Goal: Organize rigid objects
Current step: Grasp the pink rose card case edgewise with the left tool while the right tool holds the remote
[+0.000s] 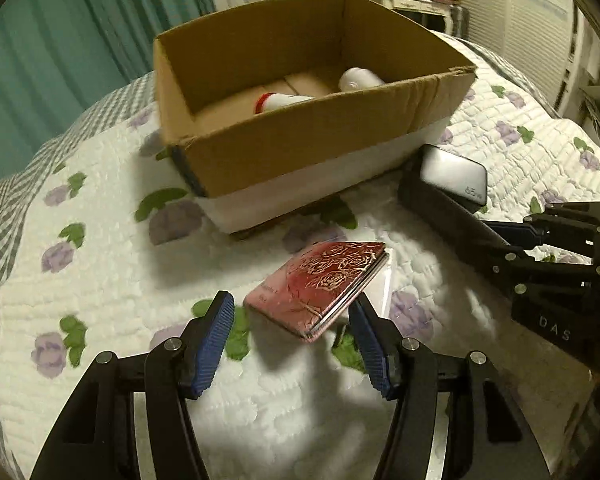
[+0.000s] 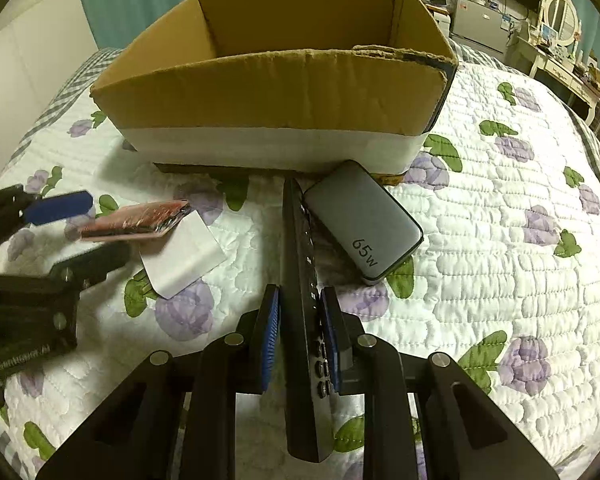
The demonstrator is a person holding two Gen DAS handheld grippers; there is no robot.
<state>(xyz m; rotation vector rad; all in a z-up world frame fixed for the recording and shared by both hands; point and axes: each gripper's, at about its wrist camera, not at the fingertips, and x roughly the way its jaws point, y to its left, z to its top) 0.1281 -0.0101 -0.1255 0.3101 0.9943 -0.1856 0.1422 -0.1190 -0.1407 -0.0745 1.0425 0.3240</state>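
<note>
My right tongs [image 2: 299, 344] grip the remote [image 2: 302, 280] on edge, ready to lift it into the box [image 1: 300, 140]. My left tongs [image 1: 292, 344] stand wide around the case [image 1: 320, 284], on the bed [image 1: 100, 272].

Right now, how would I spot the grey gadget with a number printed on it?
Find the big cardboard box on the flowered quilt. At the box's near right corner lies a flat grey charger block with rounded corners, beside the long black remote control held in the right tool. Only it is marked "65w".
</note>
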